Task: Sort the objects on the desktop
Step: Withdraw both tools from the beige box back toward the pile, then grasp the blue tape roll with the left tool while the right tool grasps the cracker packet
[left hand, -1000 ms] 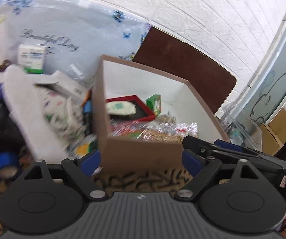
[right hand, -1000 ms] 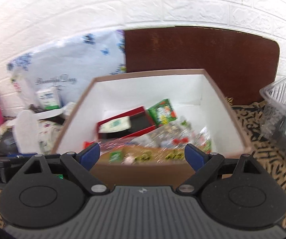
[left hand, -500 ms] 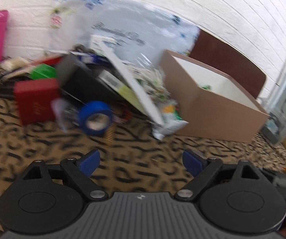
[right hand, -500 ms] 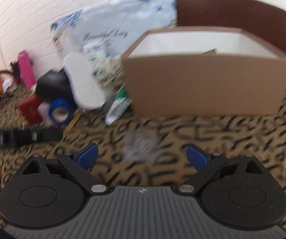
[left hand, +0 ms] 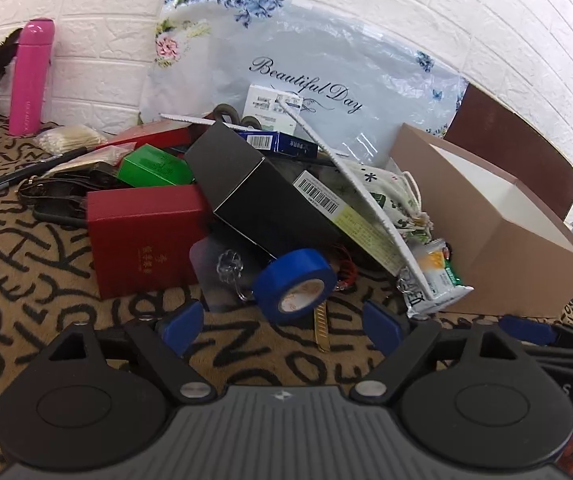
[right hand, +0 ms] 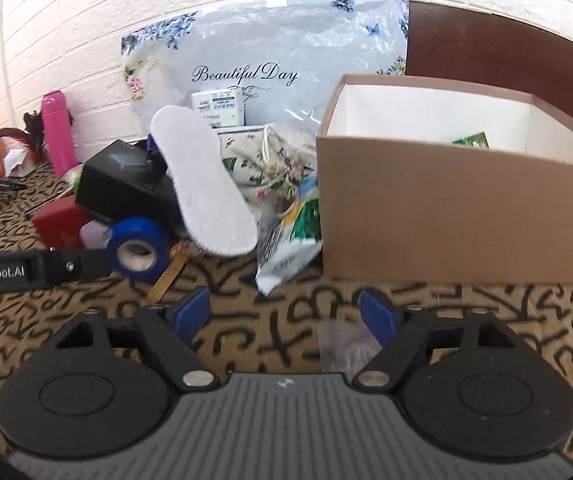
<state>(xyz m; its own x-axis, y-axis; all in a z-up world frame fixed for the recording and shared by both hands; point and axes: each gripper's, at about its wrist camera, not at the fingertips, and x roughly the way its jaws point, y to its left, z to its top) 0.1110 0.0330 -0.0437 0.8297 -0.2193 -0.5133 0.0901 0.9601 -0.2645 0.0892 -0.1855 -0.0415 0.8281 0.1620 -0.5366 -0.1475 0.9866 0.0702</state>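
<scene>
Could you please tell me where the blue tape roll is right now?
In the left wrist view the blue tape roll lies on the patterned cloth just ahead of the open left gripper, right of the red box and below the black box.

Patterned tablecloth (left hand: 26, 272): blue tape roll (left hand: 296, 280), red box (left hand: 146, 236), cardboard box (right hand: 458, 208).

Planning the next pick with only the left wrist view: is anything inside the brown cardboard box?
Observer: Yes. The right wrist view shows a green printed packet against the white inner wall of the brown cardboard box.
Operator: Anything loose near the right claw?
Observer: A small clear plastic bag lies on the patterned mat, just inside the open claw's right finger.
</scene>
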